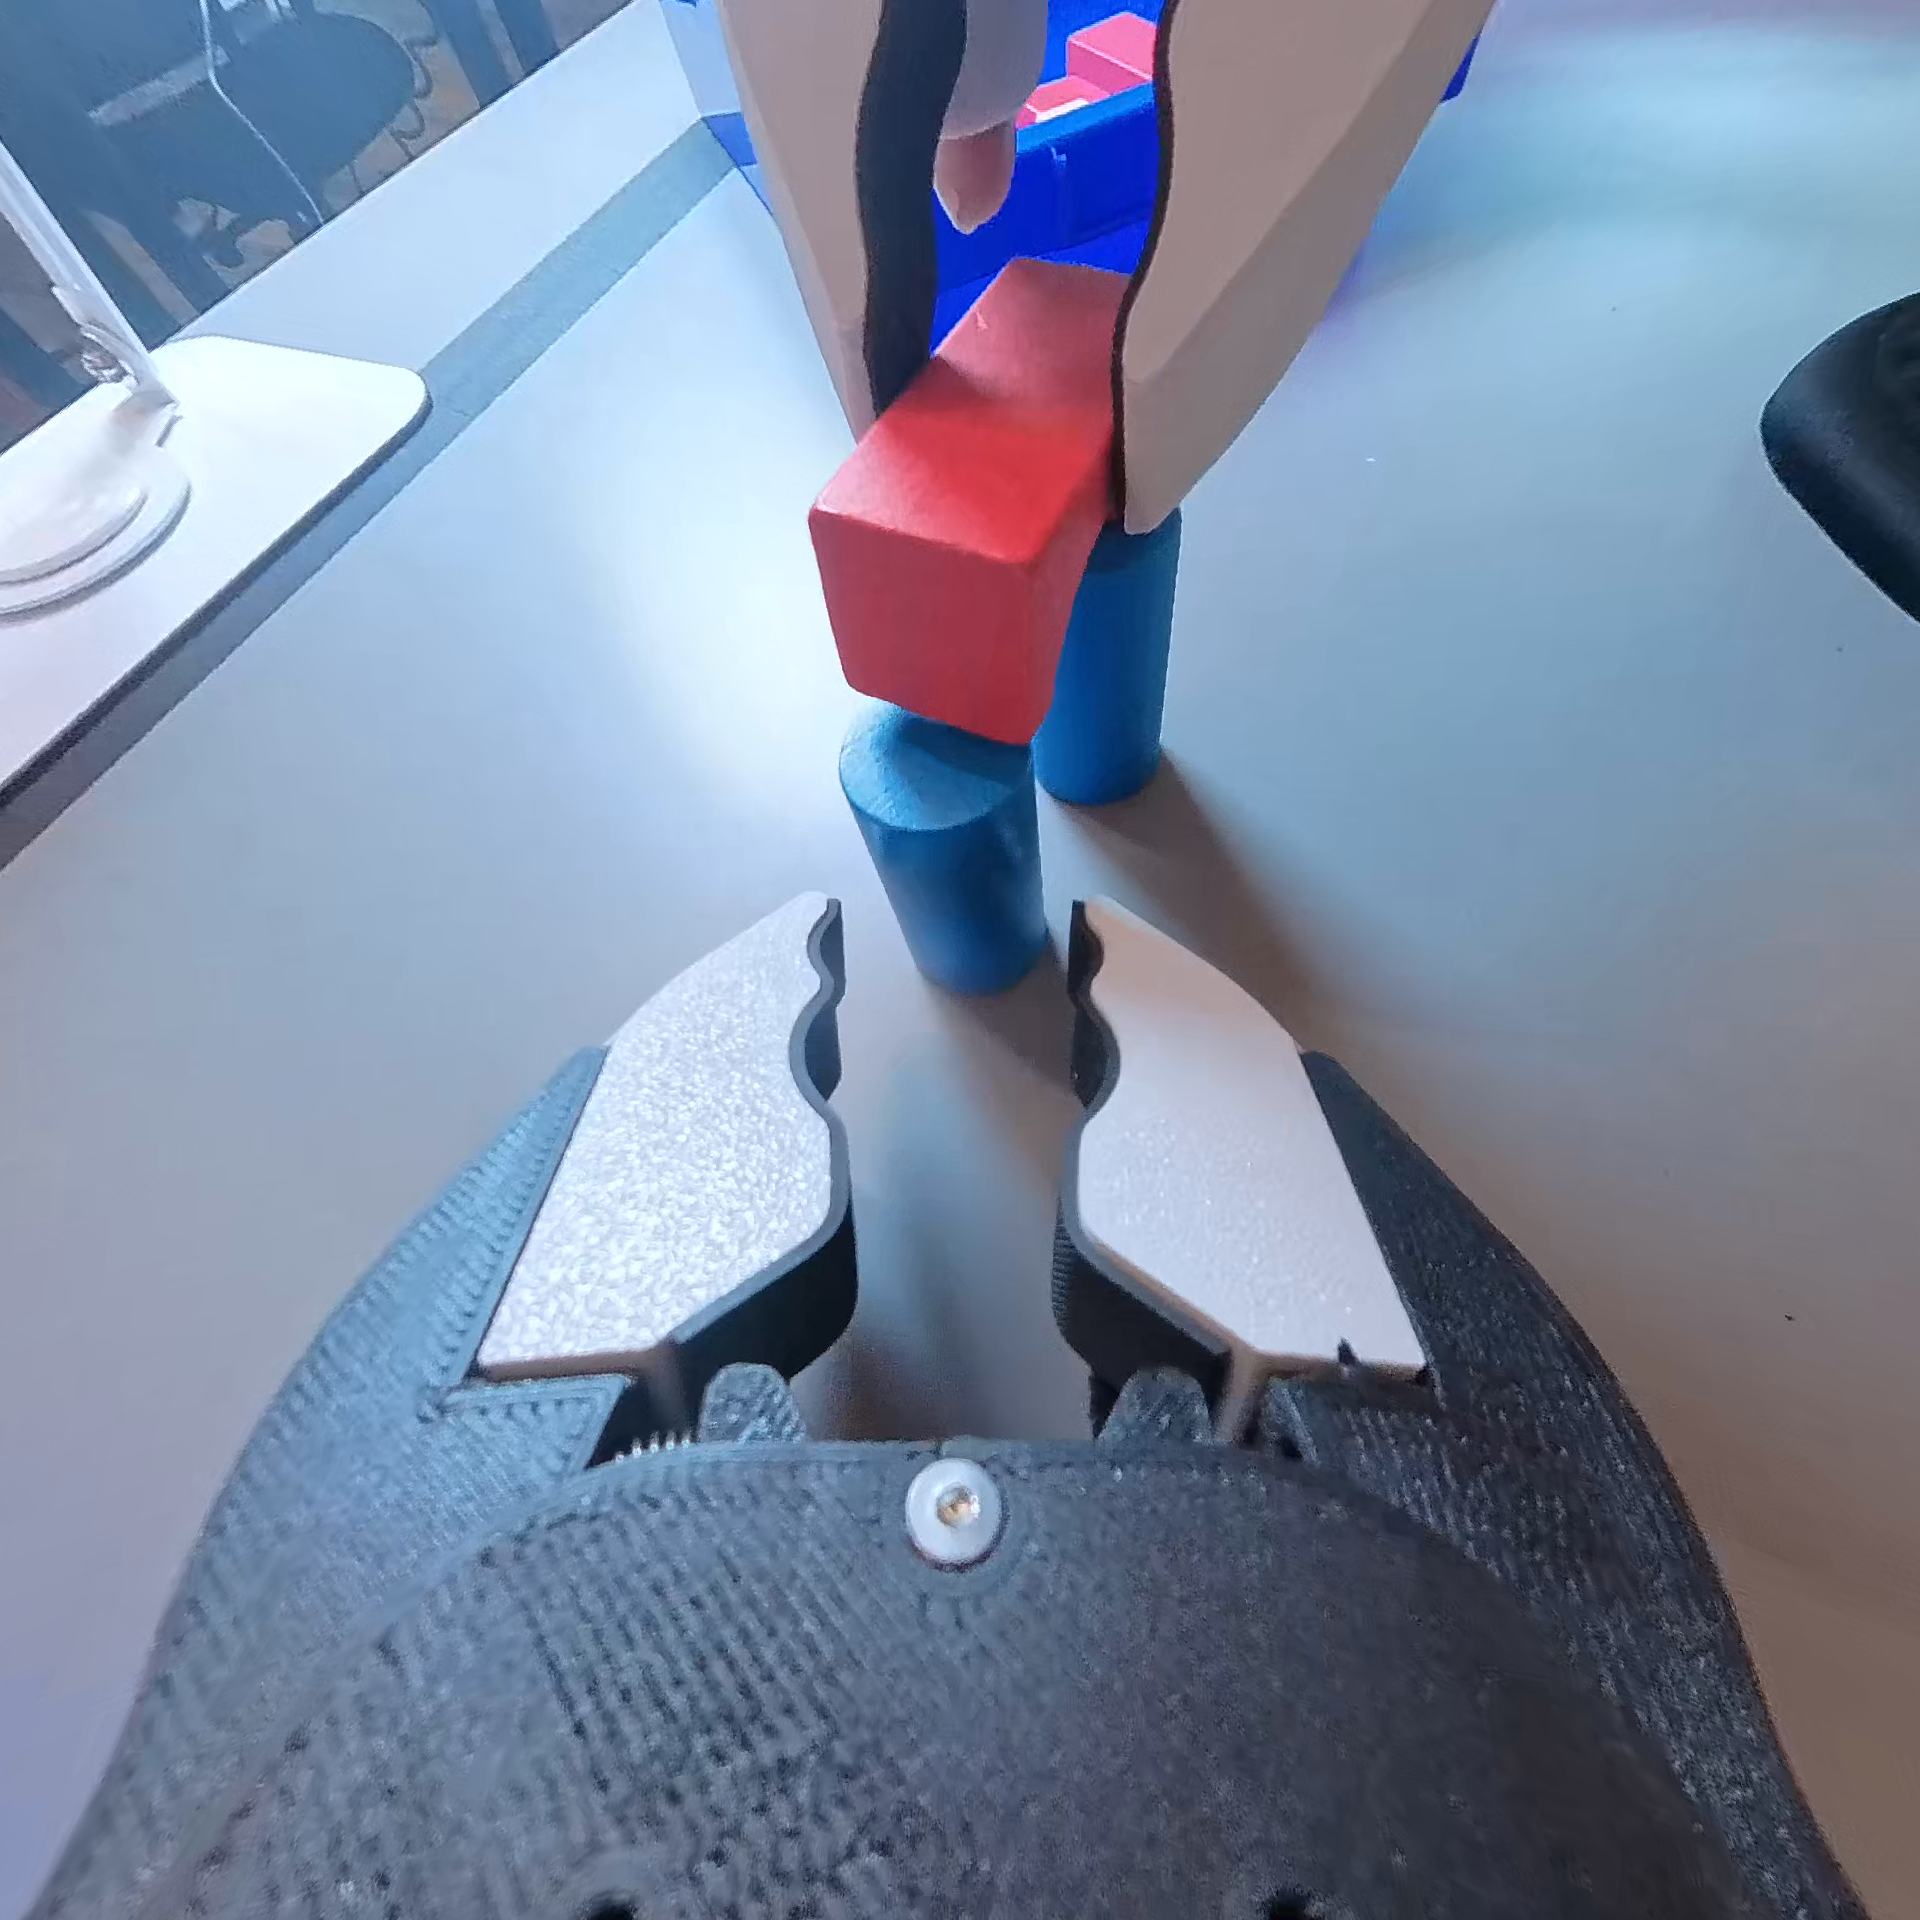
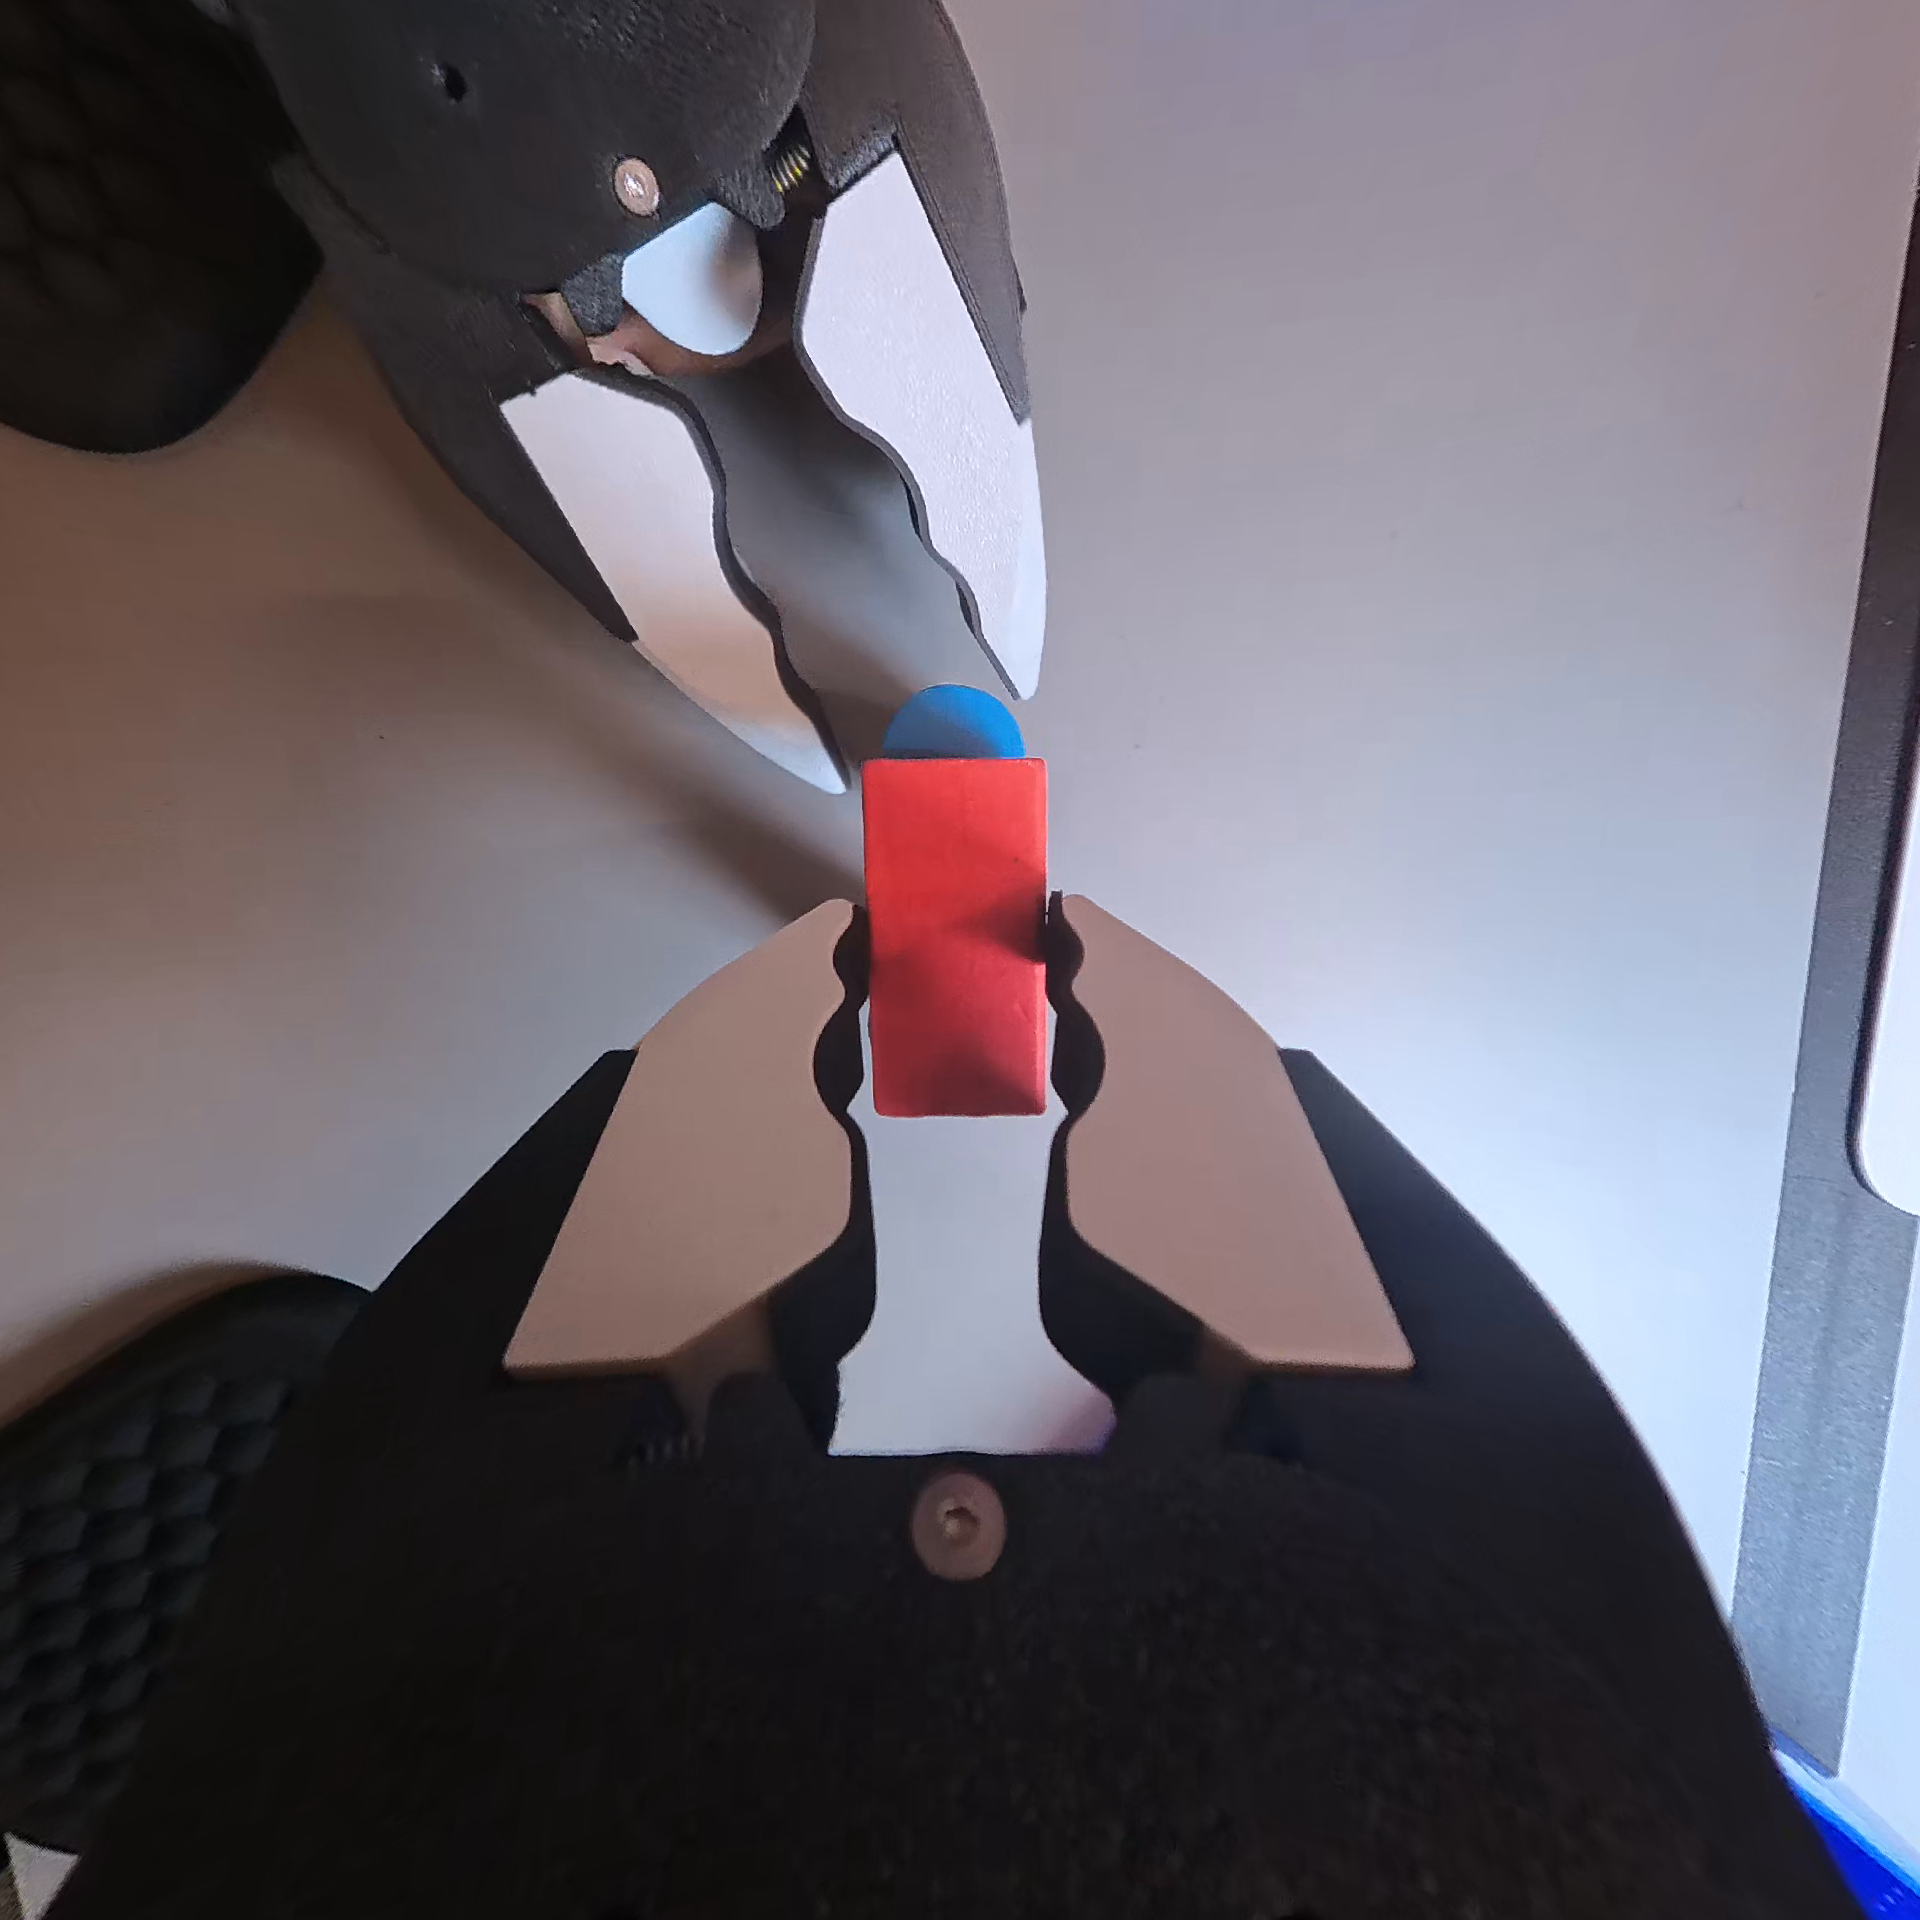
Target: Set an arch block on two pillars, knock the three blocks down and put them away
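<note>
Right gripper [image 2: 954, 909], jaws clamped on the red arch block [image 1: 961, 551], lowers it across two blue pillars [image 1: 945, 862]; left gripper [image 1: 954, 914], jaws parted and empty, waits beside.

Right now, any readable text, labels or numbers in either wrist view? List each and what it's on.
None.
Red arch block, both blue pillars, blue bin and both grippers: all plain, no print.
</note>
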The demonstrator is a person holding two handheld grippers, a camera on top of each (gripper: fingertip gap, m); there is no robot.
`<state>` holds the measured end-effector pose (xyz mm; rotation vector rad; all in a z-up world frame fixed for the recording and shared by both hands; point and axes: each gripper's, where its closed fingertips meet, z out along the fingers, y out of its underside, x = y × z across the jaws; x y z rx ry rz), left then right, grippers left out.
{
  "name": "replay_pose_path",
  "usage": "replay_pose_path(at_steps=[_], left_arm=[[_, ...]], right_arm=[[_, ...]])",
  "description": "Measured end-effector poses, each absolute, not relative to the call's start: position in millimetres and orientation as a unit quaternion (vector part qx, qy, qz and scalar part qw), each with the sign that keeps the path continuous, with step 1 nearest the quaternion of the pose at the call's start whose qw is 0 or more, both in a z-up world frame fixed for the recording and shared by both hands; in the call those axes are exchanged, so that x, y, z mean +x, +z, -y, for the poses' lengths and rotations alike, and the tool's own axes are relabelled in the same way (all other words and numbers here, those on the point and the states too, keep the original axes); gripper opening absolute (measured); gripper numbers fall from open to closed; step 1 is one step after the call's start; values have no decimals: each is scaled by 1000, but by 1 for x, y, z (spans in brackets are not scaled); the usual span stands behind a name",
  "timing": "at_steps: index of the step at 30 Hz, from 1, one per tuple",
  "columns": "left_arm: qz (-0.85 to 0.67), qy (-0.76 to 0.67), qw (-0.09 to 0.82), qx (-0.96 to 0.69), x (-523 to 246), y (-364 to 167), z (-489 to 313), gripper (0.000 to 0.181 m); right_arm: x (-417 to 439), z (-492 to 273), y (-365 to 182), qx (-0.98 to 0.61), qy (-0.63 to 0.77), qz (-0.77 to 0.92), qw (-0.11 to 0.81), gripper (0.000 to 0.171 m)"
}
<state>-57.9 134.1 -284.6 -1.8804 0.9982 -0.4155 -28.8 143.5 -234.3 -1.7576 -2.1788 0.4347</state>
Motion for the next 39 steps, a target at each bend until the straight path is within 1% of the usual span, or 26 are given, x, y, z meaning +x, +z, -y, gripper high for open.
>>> replay_pose_path(at_steps=[3,6,8,15,20,31,36,39], left_arm=[[-413,-186,457,-766,-53,-286,-135,45],[-418,-189,451,-766,-52,-287,-136,34],[-421,-185,454,-764,-52,-287,-135,29],[-428,-179,454,-761,-49,-288,-133,29],[-428,-181,452,-762,-51,-287,-132,39],[-422,-177,457,-763,-57,-285,-129,41],[-418,-177,461,-763,-60,-283,-126,42],[-409,-176,477,-758,-66,-275,-121,41]], right_arm=[[-29,-143,-233,-613,152,760,156,32],[-30,-143,-232,-612,153,759,158,32],[-29,-143,-232,-612,151,760,158,32],[-29,-142,-232,-611,151,760,158,32],[-29,-141,-234,-611,151,761,159,33],[-30,-141,-236,-607,152,763,163,33],[-31,-140,-226,-603,168,757,185,43],[-29,-140,-208,-602,195,739,230,48]])
